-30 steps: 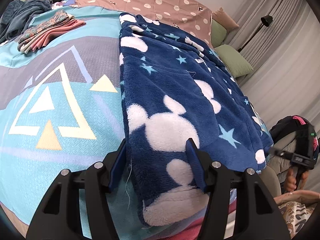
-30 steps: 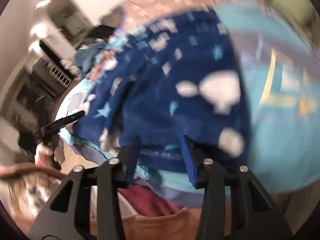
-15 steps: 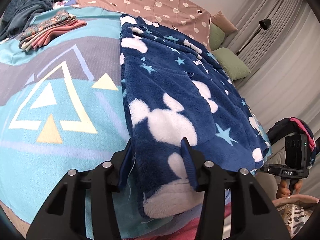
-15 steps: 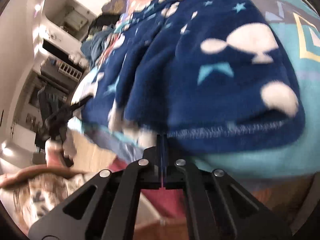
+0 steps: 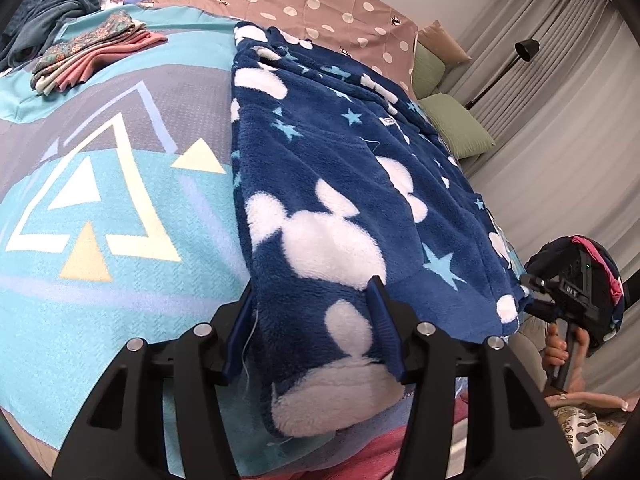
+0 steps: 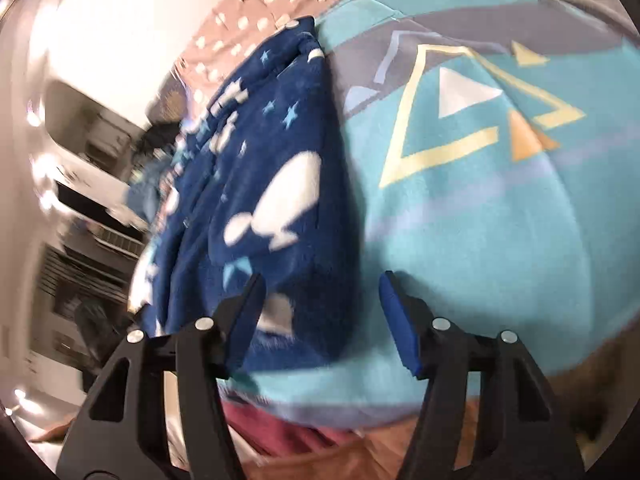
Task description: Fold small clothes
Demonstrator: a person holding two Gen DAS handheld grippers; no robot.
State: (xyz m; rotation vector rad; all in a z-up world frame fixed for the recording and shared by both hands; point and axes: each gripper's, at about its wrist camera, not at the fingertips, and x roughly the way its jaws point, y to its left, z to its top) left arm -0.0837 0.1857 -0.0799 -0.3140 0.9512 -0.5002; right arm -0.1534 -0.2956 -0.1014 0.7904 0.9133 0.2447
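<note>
A navy fleece garment (image 5: 340,168) with white mouse-head shapes and pale stars lies lengthwise on the teal bedcover (image 5: 100,184). My left gripper (image 5: 312,286) straddles its near end at the bed's edge. The fleece fills the gap and the jaws are opening. In the right wrist view the same garment (image 6: 272,160) lies to the left. My right gripper (image 6: 322,280) sits at its near right corner with its jaws opening wide. That corner lies against the left finger (image 6: 248,304), with bare bedcover (image 6: 480,240) beside the other. A hand (image 5: 560,344) holds the right gripper's handle at the left view's far right.
A folded stack of clothes (image 5: 92,52) and a heap of dark clothes (image 5: 48,12) lie at the bed's far left. A pink dotted sheet (image 5: 300,0), green pillows (image 5: 456,124), a floor lamp (image 5: 524,48) and curtains (image 5: 560,140) are beyond. The bed's near edge runs under both grippers.
The right gripper was shut half a second ago and now stands wide open. It has rolled and slid along the bed edge. The left gripper's jaws narrowed, then widened again, in place.
</note>
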